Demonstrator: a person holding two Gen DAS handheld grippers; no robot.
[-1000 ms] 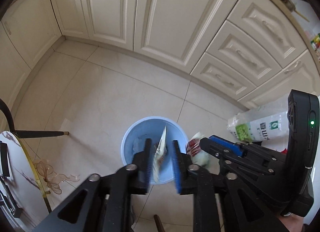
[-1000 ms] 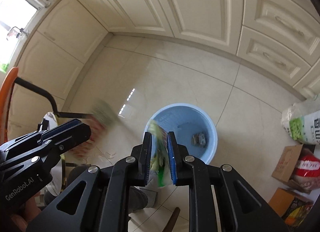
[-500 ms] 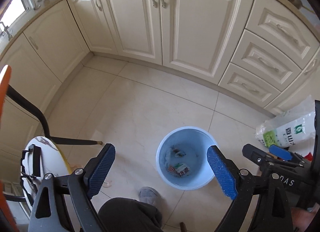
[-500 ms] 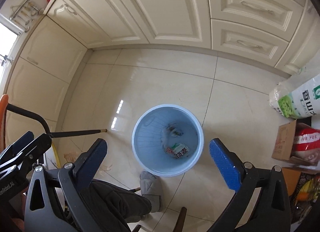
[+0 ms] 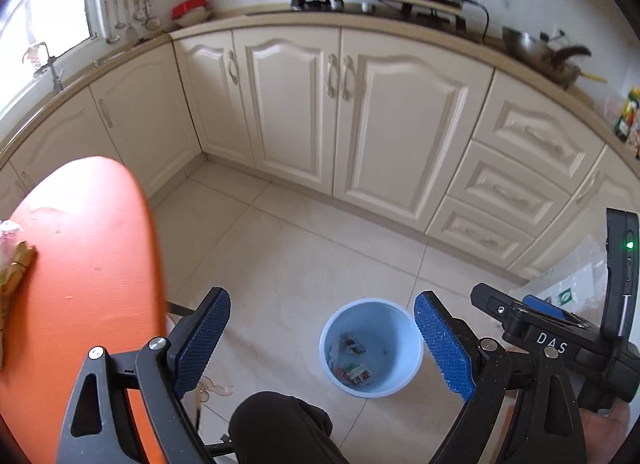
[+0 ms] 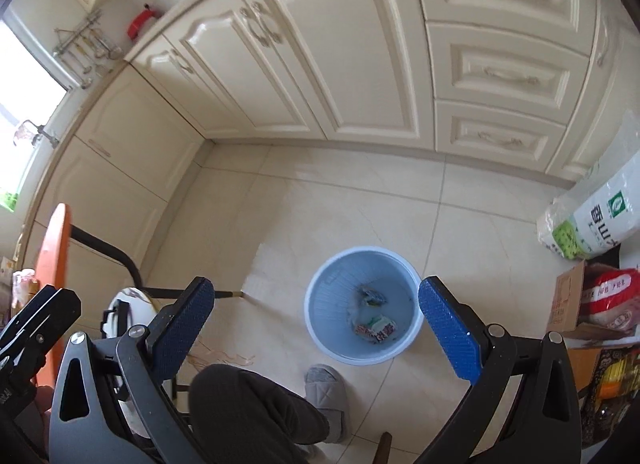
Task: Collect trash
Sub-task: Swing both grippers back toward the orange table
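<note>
A light blue bin (image 5: 386,324) stands on the tiled floor, and several snack wrappers (image 5: 354,374) lie at its bottom. My left gripper (image 5: 320,296) hangs high above the floor to the left of the bin, open wide with nothing between its blue pads (image 5: 202,338). In the right wrist view the same bin (image 6: 332,304) with the wrappers (image 6: 376,330) sits between the fingers of my right gripper (image 6: 316,282). It too is open and empty, well above the bin. The body of the right gripper (image 5: 540,324) shows at the right of the left wrist view.
An orange chair back (image 5: 80,284) fills the left side. A person's dark-trousered knee (image 5: 280,424) and grey slipper (image 6: 328,388) are near the bin. A rice bag (image 6: 592,224) and cardboard boxes (image 6: 572,304) sit at the right. Cream cabinets (image 5: 360,124) line the far side.
Both grippers were shut on wrappers over the bin. They opened, the wrappers dropped into the bin, and both grippers rose and tilted up toward the cabinets.
</note>
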